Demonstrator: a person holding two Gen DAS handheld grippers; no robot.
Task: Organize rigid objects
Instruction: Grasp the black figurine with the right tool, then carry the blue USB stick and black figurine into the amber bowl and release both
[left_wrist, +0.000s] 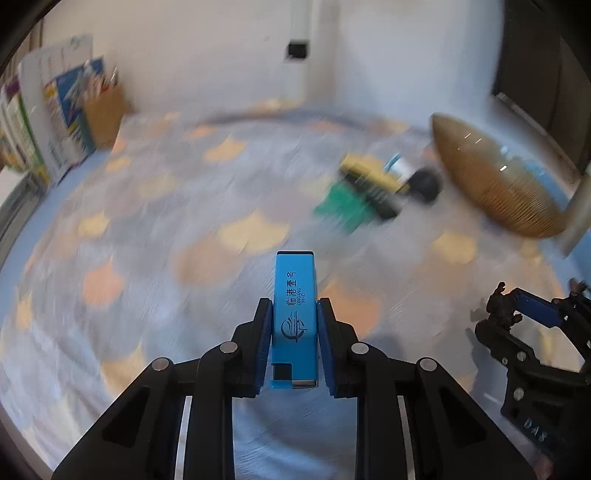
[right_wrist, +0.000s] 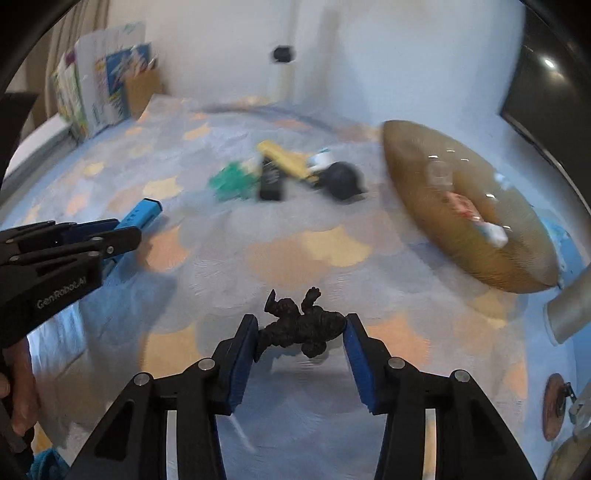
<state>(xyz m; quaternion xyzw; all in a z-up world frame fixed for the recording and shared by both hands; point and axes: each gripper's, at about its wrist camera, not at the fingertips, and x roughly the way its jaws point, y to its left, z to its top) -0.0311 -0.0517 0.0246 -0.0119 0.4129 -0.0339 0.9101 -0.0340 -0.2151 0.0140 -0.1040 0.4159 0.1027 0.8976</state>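
Observation:
My left gripper (left_wrist: 294, 306) is shut on a slim blue box (left_wrist: 294, 317) with dark print, held above the patterned cloth; it also shows in the right wrist view (right_wrist: 138, 216). My right gripper (right_wrist: 300, 325) is shut on a small black figurine (right_wrist: 301, 325), also seen at the right edge of the left wrist view (left_wrist: 500, 306). A blurred pile lies ahead: a green piece (right_wrist: 231, 181), a yellow block (right_wrist: 286, 160), a black bar (right_wrist: 271, 179) and a dark round object (right_wrist: 341, 181). A woven bowl (right_wrist: 461, 206) to the right holds small items.
Books and a cardboard box (right_wrist: 142, 90) stand at the back left against the wall. A grey cylinder (right_wrist: 570, 306) juts in at the right edge. A small brown disc (right_wrist: 554, 406) lies at the lower right. The cloth (right_wrist: 295, 258) covers the table.

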